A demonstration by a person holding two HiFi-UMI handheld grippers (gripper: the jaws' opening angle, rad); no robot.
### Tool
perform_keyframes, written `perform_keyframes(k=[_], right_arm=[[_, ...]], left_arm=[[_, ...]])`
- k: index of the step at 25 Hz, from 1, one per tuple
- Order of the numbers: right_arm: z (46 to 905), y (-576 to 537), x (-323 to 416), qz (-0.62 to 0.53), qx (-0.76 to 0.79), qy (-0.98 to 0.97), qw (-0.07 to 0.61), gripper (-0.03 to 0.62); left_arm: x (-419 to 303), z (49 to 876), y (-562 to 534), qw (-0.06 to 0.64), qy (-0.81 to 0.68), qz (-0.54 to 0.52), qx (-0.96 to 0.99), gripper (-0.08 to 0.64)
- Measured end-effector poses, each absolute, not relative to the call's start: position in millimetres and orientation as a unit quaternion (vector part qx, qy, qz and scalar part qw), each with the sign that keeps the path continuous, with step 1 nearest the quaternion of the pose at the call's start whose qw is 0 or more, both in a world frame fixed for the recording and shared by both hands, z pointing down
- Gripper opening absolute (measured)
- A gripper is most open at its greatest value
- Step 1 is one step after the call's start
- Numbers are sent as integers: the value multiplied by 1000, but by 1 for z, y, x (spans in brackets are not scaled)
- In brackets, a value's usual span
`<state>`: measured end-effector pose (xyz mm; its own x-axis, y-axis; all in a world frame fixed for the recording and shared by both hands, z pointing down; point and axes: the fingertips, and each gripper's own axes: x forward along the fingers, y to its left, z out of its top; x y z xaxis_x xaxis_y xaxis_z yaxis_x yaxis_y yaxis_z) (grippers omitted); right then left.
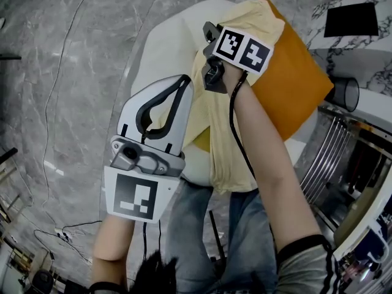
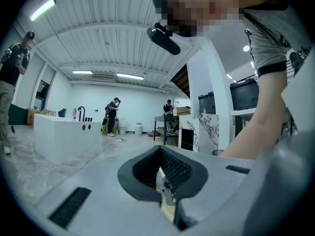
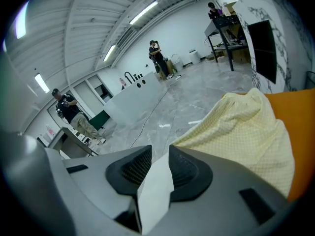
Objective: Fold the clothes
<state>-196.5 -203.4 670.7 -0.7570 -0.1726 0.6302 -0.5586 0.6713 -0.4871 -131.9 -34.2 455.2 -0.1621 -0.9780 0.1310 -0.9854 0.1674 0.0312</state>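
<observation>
Garment (image 1: 222, 149) partly behind right gripper (image 3: 158, 156), cushion (image 1: 294, 90) half covered

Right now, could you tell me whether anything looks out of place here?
The pale yellow garment lies bunched, draped partly over the orange cushion and hanging off the edge of the white surface toward the person's jeans, rather than spread flat.

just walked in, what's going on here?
A person holding a gripper in each hand is working on a pale yellow garment draped over an orange cushion on a white seat. The right gripper sits at the cloth's edge, jaws apart, nothing pinched. The left gripper is raised beside it, jaws together, apparently empty. The garment lies rumpled, not folded.
</observation>
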Motion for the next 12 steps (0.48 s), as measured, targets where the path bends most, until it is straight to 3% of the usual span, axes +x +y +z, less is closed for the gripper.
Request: perform_keyframes(k=[12], right_arm=[[639, -185, -192, 347, 197, -879, 262, 98]], left_arm=[[-132, 437, -55, 38, -744, 68, 663, 4]])
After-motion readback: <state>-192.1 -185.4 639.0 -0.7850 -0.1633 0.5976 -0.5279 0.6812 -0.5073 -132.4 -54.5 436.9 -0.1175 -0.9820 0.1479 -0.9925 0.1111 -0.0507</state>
